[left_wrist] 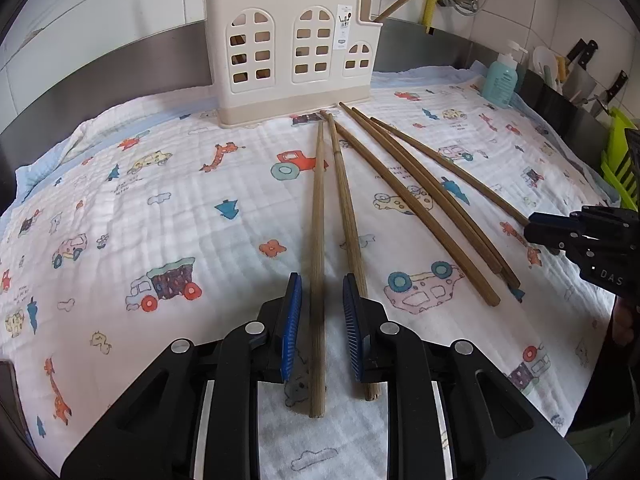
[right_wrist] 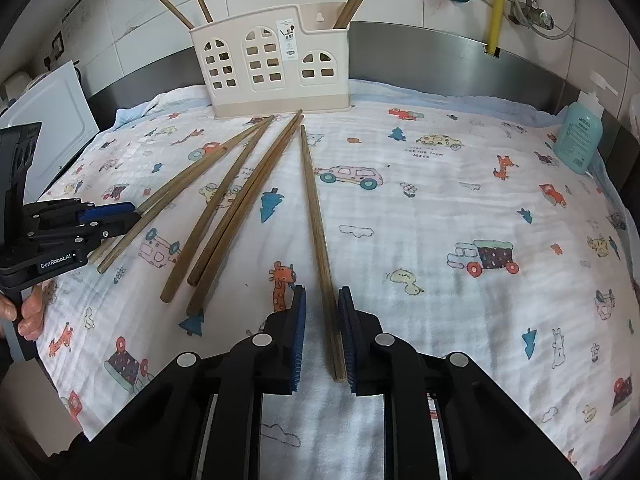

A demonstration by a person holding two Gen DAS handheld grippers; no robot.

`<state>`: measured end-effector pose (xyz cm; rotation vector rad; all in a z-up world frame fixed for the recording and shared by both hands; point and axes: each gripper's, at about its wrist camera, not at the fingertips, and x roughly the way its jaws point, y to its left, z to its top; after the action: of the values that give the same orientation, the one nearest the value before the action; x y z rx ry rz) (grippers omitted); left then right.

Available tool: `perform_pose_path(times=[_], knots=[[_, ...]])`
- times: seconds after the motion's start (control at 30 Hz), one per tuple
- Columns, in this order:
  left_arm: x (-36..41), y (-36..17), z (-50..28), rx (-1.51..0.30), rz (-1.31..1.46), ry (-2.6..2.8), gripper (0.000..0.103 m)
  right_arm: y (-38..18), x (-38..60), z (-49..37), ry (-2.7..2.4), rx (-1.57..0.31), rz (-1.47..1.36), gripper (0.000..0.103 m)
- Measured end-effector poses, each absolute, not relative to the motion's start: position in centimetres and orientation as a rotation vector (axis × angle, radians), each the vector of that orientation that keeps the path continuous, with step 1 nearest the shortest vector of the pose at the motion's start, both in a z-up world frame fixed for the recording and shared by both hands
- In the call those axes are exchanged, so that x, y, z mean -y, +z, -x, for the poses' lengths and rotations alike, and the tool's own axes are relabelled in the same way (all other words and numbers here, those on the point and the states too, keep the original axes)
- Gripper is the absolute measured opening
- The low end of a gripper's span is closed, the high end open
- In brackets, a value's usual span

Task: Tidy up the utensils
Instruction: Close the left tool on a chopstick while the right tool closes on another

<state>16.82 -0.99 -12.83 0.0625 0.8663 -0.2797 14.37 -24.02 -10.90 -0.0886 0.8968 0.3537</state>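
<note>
Several brown wooden chopsticks lie fanned out on a cartoon-print cloth point(left_wrist: 160, 208) in front of a cream utensil holder point(left_wrist: 290, 52), which also shows in the right wrist view point(right_wrist: 276, 68) with chopsticks standing in it. My left gripper point(left_wrist: 322, 292) is open, its jaws astride the near end of the leftmost chopstick point(left_wrist: 318, 248), not closed on it. A second chopstick point(left_wrist: 348, 216) runs under its right finger. My right gripper point(right_wrist: 322, 304) is open astride the rightmost chopstick point(right_wrist: 316, 220), which lies against its right pad. Each gripper appears at the edge of the other's view.
A steel backsplash and tiled wall stand behind the holder. A blue soap bottle point(right_wrist: 578, 136) sits at the cloth's far right. Knives and a green rack point(left_wrist: 620, 160) are beyond the right edge. A white board point(right_wrist: 52, 120) leans at the left.
</note>
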Motion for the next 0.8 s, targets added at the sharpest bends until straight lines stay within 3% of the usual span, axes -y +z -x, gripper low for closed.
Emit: perform_pose_path(times=[0.13, 0.3, 0.8], knots=[[1.1, -12.8, -17.0, -0.868, -0.074, -0.277, 0.021, -10.9, 23.8, -14.3, 0.337, -0.887, 0.113, 0.008], [0.7, -12.7, -17.4, -0.877, -0.047, -0.238, 0.007, -10.7, 23.8, -14.0, 0.341, -0.874, 0.114, 0.007], [-1.2, -7.4, -16.6, -0.755, 0.038, -0.256, 0.006, -1.8, 23.8, -13.1, 0.372, -0.659, 0.094, 0.007]])
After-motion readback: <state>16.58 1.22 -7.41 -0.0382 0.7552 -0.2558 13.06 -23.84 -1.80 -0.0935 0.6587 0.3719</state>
